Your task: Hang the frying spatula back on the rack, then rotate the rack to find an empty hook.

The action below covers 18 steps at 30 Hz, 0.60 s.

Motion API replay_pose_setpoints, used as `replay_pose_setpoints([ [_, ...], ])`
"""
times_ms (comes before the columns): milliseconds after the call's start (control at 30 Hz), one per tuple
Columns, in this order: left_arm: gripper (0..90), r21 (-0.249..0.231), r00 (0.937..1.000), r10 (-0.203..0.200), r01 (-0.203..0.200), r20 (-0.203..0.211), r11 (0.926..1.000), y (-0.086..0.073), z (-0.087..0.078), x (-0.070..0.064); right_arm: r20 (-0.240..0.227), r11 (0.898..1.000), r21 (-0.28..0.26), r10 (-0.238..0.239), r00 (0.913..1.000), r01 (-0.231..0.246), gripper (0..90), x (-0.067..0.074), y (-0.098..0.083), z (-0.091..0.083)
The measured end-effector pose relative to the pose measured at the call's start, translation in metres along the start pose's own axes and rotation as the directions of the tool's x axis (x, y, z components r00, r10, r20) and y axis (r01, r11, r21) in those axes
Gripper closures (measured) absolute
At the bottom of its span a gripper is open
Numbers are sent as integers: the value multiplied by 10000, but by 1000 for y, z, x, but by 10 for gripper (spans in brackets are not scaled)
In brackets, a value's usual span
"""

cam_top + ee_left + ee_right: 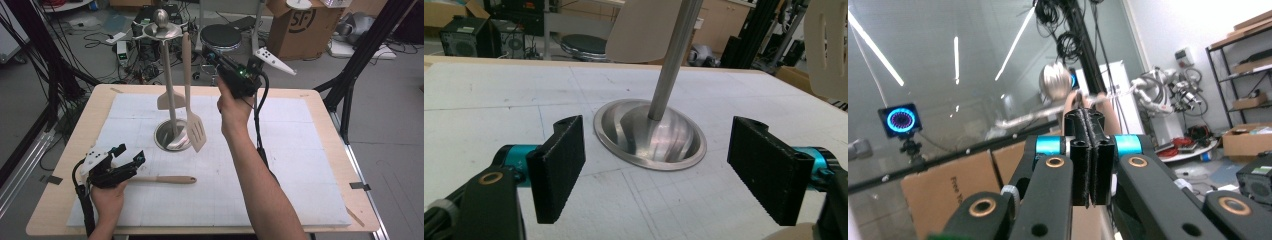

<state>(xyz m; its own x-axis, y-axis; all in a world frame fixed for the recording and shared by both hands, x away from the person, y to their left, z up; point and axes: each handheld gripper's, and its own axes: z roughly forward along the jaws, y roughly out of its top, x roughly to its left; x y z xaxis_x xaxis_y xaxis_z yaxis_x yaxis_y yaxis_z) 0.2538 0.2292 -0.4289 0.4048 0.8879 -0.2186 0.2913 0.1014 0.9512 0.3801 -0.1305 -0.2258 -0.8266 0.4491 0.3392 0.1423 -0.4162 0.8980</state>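
We are keeping the left gripper (pixel 131 156) wide open beside the wooden spatula (pixel 165 179) — handle lying crosswise just right of it — while the empty right gripper (pixel 216 56), shut, hovers by the rack (pixel 162 30).

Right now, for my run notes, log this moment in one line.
right gripper: shut on hanging beige slotted spatula | left gripper: open, beside beige wooden-handled utensil

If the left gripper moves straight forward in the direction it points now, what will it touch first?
Most likely the round metal base of the utensil stand, which lies on the white mat straight ahead of the open left gripper. The upright pole comes just behind it. How low the jaws ride is hard to judge.
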Motion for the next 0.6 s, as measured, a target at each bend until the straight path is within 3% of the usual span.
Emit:
replay_pose_setpoints([
  [267, 235, -5, 10000, 31, -31, 26, 10000, 0, 0, 0, 286, 9994, 158, 306, 9991, -310, 900, -12, 10, 16],
  [600, 234, -104, 10000, -67, 68, 73, 9999, 0, -1, 1, 426, 9977, 657, 158, 9990, -186, 900, -14, 5, 48],
])
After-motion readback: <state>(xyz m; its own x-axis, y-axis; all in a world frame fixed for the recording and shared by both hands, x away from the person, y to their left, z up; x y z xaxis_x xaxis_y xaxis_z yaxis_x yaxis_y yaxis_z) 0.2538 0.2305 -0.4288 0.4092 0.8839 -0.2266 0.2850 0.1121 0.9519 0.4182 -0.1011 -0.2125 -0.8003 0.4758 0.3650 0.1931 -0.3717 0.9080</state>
